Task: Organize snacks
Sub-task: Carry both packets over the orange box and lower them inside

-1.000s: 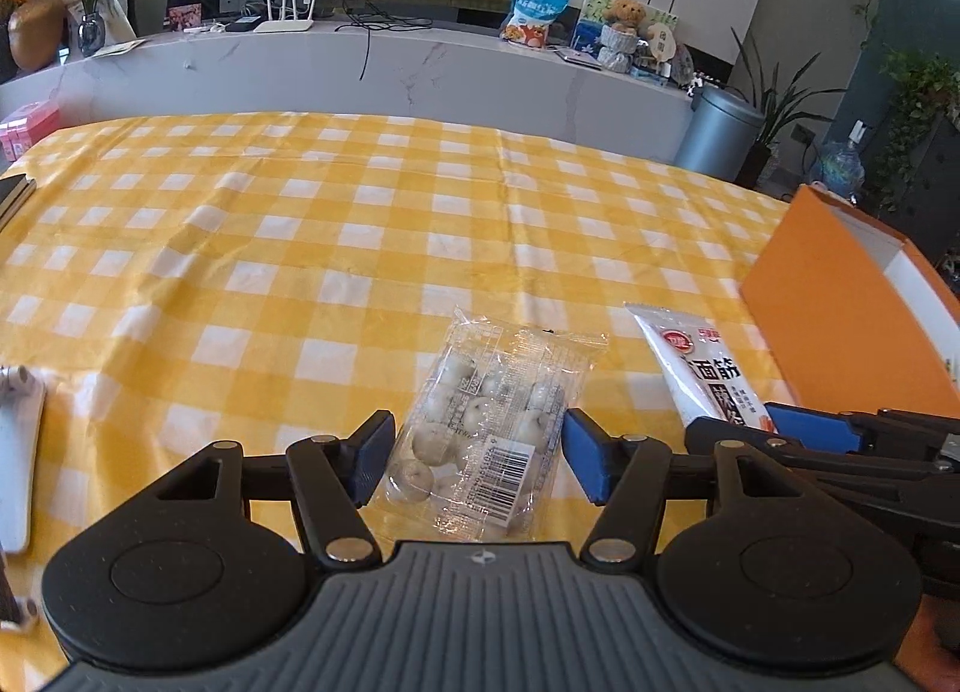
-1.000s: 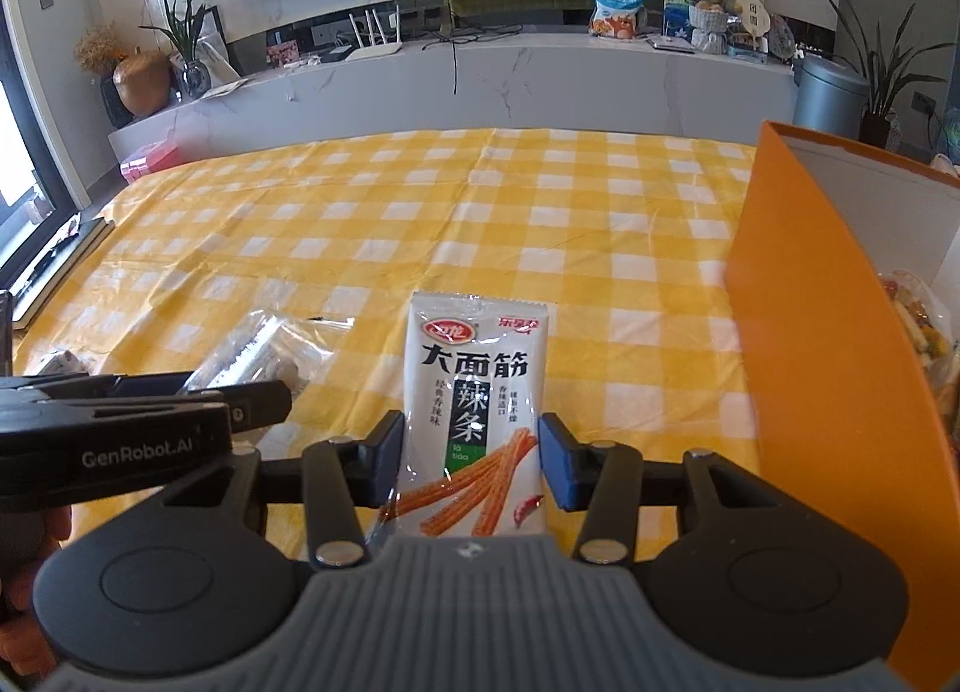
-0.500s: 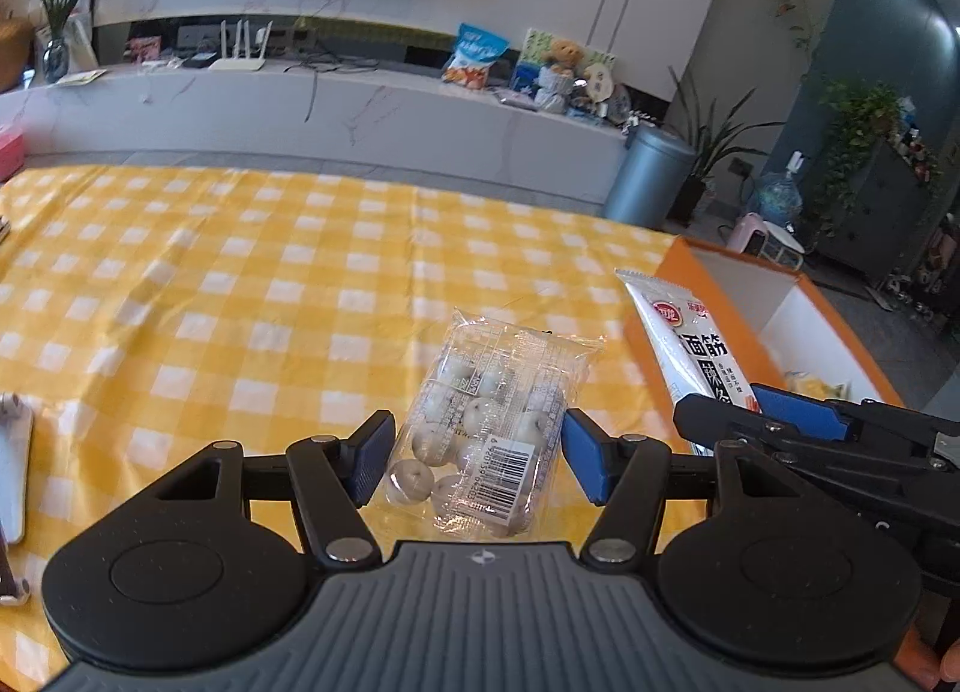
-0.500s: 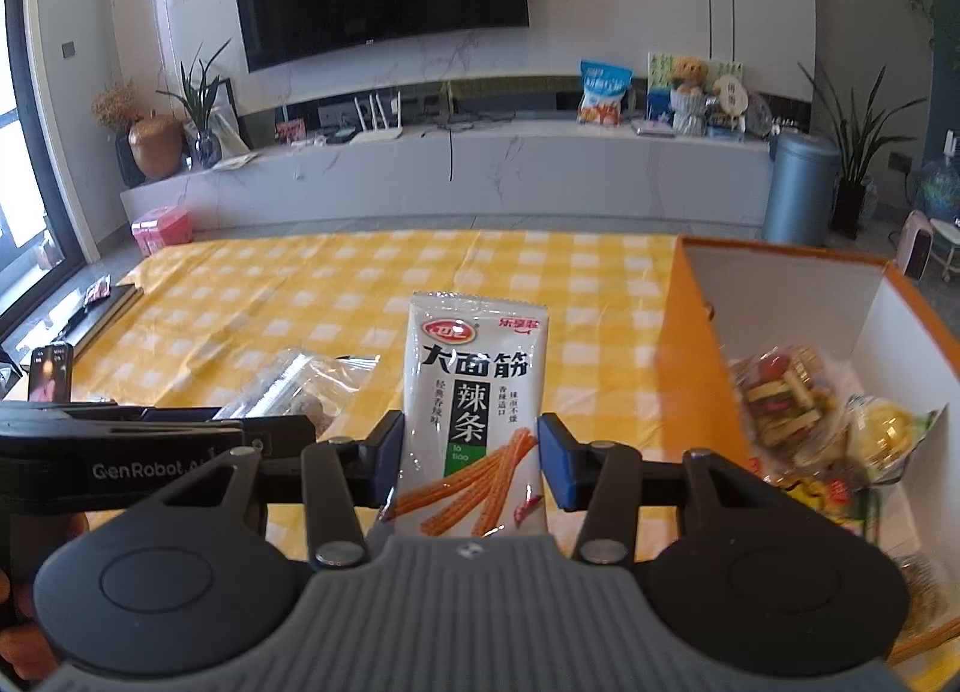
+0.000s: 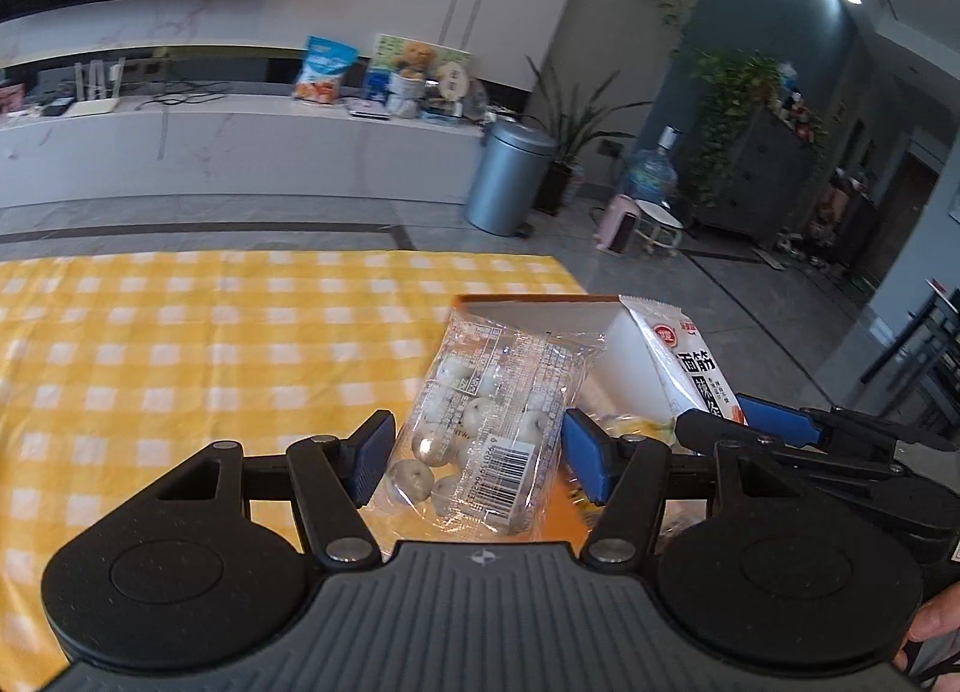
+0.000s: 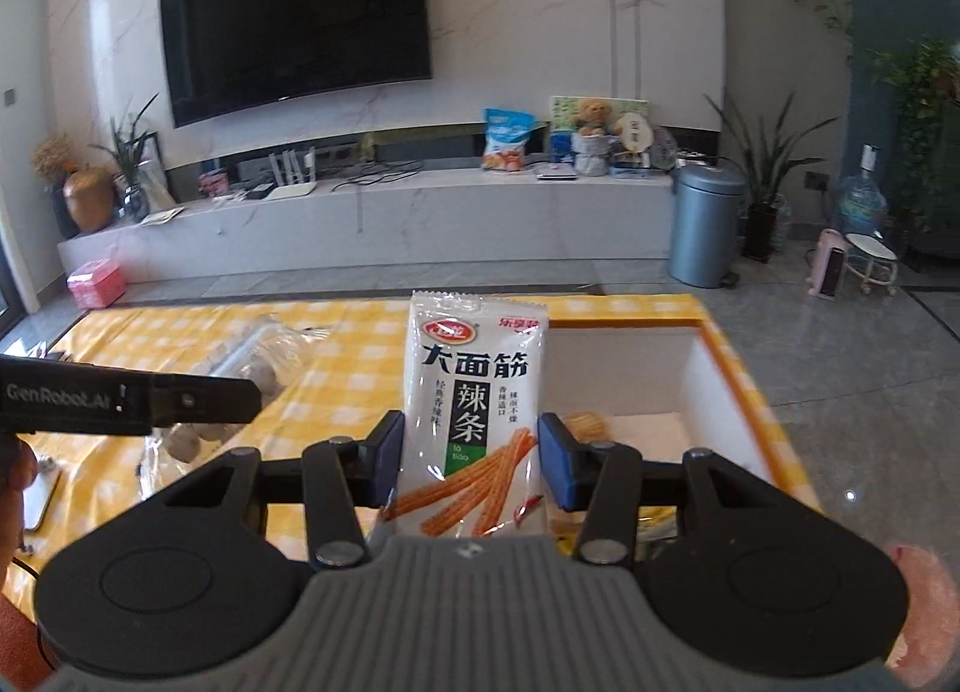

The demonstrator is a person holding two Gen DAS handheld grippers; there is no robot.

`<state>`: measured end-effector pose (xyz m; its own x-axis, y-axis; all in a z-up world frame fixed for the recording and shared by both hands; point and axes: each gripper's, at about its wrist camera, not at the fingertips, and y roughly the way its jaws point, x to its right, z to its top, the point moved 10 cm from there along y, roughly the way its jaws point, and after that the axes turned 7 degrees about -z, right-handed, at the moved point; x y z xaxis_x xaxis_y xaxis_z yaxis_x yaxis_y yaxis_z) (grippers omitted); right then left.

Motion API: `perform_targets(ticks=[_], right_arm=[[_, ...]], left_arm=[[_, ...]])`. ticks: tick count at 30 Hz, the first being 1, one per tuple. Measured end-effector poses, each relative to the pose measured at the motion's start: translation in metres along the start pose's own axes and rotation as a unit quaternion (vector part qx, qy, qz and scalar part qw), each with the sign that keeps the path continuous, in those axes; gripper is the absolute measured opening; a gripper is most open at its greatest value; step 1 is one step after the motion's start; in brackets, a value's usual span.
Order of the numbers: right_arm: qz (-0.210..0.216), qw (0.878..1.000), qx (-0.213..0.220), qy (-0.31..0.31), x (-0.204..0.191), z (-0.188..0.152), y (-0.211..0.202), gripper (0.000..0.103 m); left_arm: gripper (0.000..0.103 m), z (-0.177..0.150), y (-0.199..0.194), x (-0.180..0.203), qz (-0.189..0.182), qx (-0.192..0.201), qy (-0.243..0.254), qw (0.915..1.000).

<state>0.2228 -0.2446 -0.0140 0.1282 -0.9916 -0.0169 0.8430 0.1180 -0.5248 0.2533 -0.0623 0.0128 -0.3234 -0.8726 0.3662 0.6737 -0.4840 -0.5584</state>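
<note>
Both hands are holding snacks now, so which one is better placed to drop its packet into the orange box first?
Right, probably. The right gripper holds the spicy-strip packet with the orange box open just beyond it. The left gripper and its clear bag of round snacks hang nearer the box's near corner.

White snack packet (image 6: 474, 422) reads "大面筋 辣条"; left claw's arm (image 6: 120, 398) reads "GenRobot.AI".
</note>
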Motion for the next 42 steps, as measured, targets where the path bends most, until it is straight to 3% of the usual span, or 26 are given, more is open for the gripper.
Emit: perform_targets(ticks=[8, 12, 15, 25, 38, 42], right_arm=[[-0.034, 0.997, -0.035, 0.057, 0.091, 0.000, 0.011, 0.047], [-0.046, 0.996, -0.065, 0.046, 0.112, -0.008, 0.027, 0.047], [-0.045, 0.995, -0.080, 0.027, 0.115, -0.011, 0.042, 0.047], [-0.021, 0.990, -0.137, -0.003, 0.113, -0.010, 0.106, 0.047], [-0.024, 0.985, -0.158, -0.067, 0.107, -0.008, 0.163, 0.048], [-0.029, 0.982, -0.170, -0.077, 0.109, -0.013, 0.173, 0.048]], left_arm=[[0.070, 0.010, 0.067, 0.046, -0.048, -0.055, 0.021, 0.9971], [0.070, 0.006, 0.103, 0.056, -0.061, -0.090, 0.019, 0.9939], [0.070, 0.008, 0.124, 0.058, -0.063, -0.109, 0.004, 0.9921], [0.070, 0.007, 0.166, 0.052, -0.016, -0.139, 0.038, 0.9894], [0.070, 0.017, 0.188, 0.039, 0.005, -0.152, 0.046, 0.9874], [0.065, 0.019, 0.197, 0.043, 0.003, -0.156, 0.056, 0.9861]])
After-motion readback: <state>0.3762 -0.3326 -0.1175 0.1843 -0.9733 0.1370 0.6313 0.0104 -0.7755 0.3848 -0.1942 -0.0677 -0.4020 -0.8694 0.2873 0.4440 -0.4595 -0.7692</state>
